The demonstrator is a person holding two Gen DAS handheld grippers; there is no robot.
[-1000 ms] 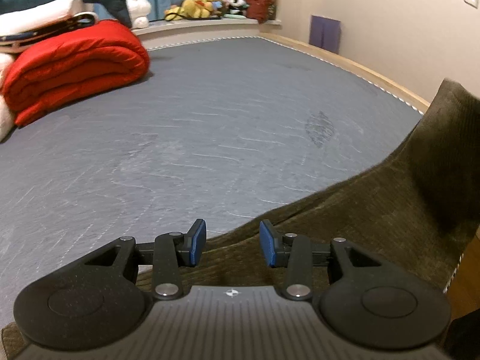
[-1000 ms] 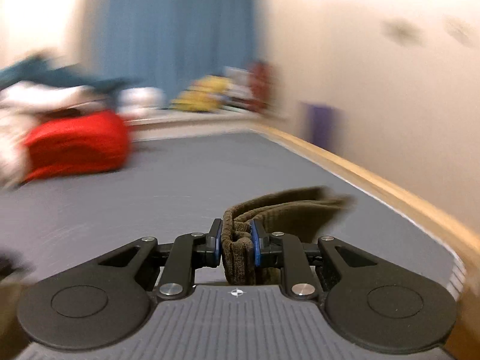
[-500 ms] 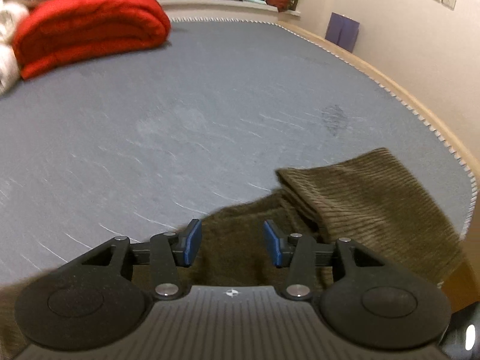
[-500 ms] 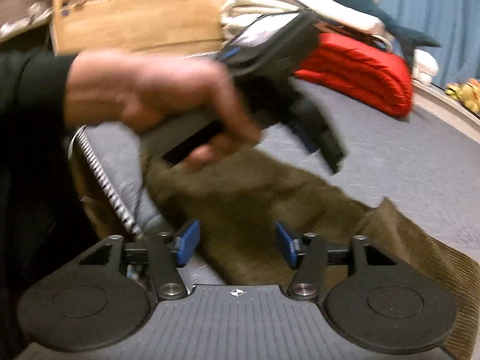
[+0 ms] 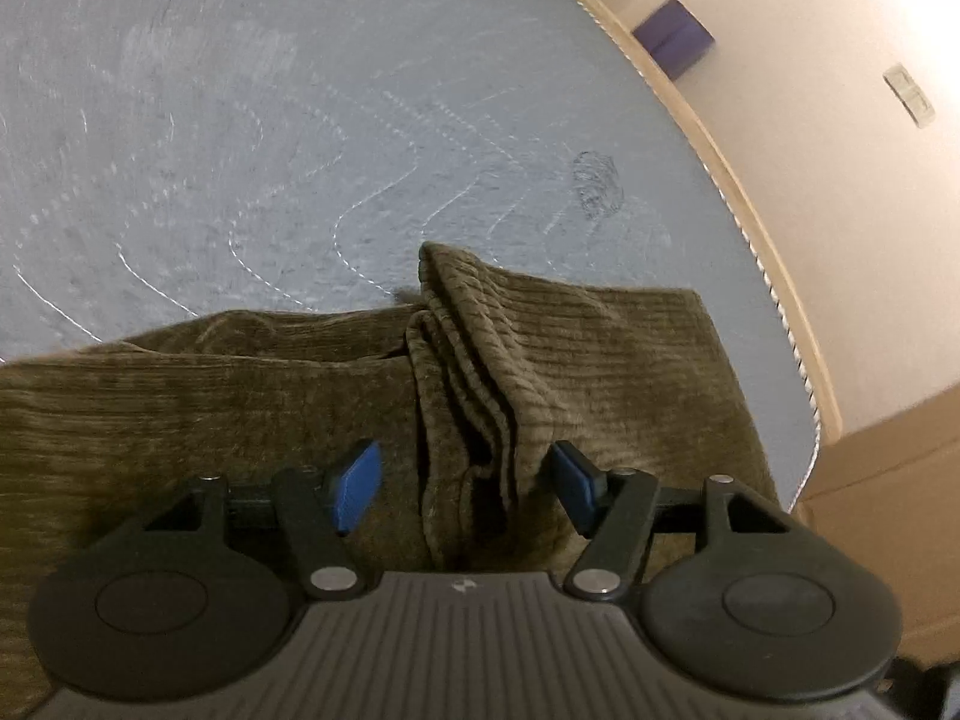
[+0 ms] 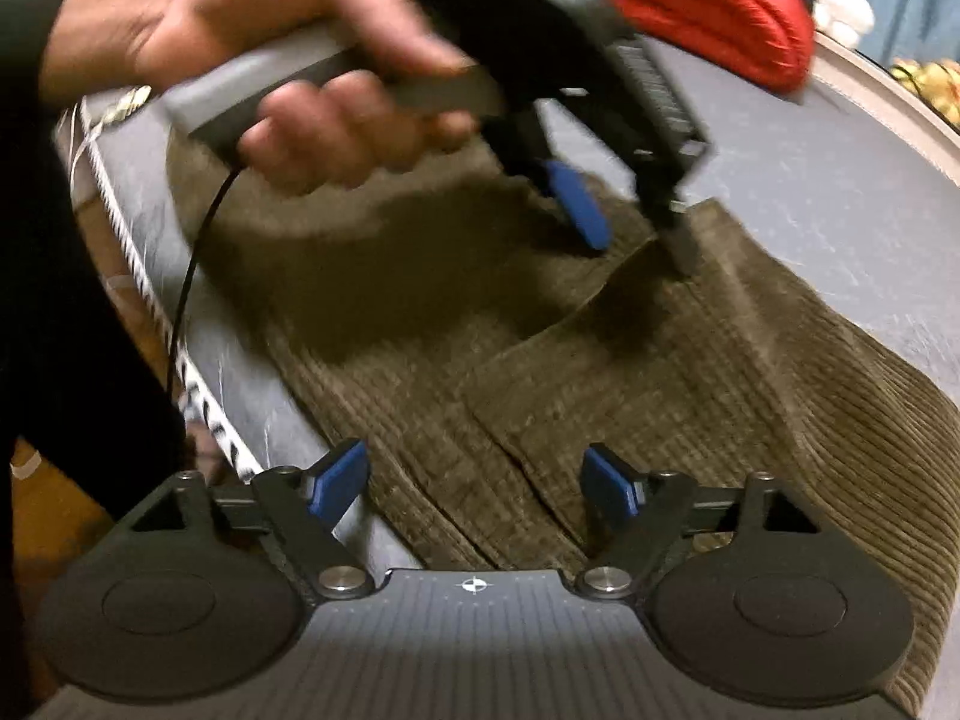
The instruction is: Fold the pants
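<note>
Now both grippers' jaws are opening over the soft brown corduroy pants (image 5: 252,396) on the grey bed (image 5: 300,120), gripping nothing; the left gripper (image 5: 465,483) hangs at twelve o'clock from the right gripper (image 6: 477,483).

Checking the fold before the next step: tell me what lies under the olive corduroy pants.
The olive corduroy pants lie on the grey quilted mattress cover, near its piped edge. A folded-over layer rests on more corduroy. Whatever lies beneath the cloth itself is covered.
</note>
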